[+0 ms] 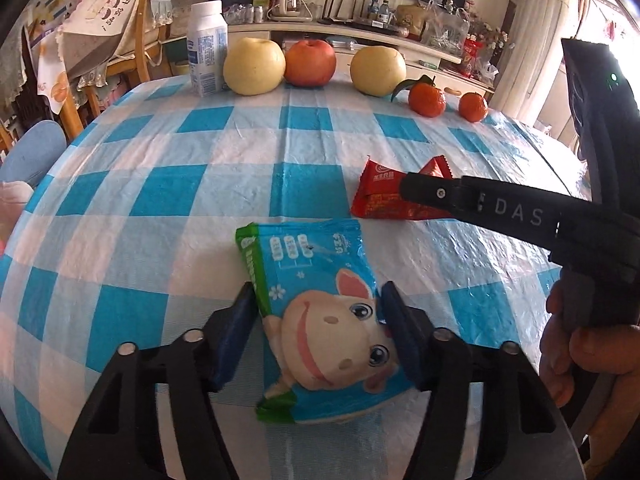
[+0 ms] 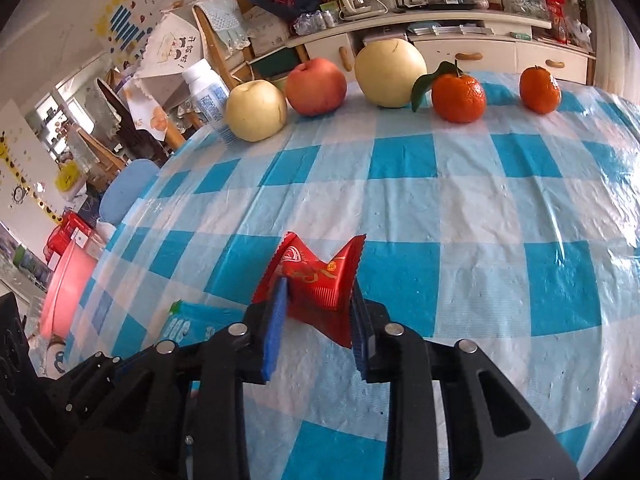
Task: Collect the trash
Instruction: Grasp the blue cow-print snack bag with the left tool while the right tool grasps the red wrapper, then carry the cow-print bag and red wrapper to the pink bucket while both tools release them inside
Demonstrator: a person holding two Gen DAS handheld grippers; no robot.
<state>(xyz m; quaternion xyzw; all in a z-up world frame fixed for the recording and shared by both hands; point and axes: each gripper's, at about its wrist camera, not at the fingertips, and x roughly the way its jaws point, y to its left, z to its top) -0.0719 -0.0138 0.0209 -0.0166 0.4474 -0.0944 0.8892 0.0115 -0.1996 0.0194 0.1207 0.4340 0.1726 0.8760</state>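
I have both pairs of tongs down on the bench [image 2: 460, 200], each straddling its own piece of trash. My left tongs [image 1: 318, 304] bracket the blue snack packet [image 1: 320, 312], the one with the cartoon cow on it. It lies flat on the checked cloth near the bench's near edge, and its long axis runs away from me toward the far edge, tilted a little to the left. The pads touch or nearly touch its two long sides, so the grip goes across the short width. I judge them to be closing on it rather than fully pinching, since the packet looks flat and unlifted.

My right tongs [image 2: 318, 300] have the red wrapper [image 2: 316, 284] between their blue pads [image 2: 276, 320]. The wrapper is crumpled, with two corners sticking up toward the far edge, and its body looks squeezed between the pads, so I read this as a pinch already made. It sits just beyond and to the right of the blue packet, nearer the middle of the bench.

Each item lies straight ahead of the tongs nearest to it, so neither hand needs to cross over. The row of fruit and the white bottle [image 1: 208, 48] along the far edge stand well apart from both. The lift should go straight up.
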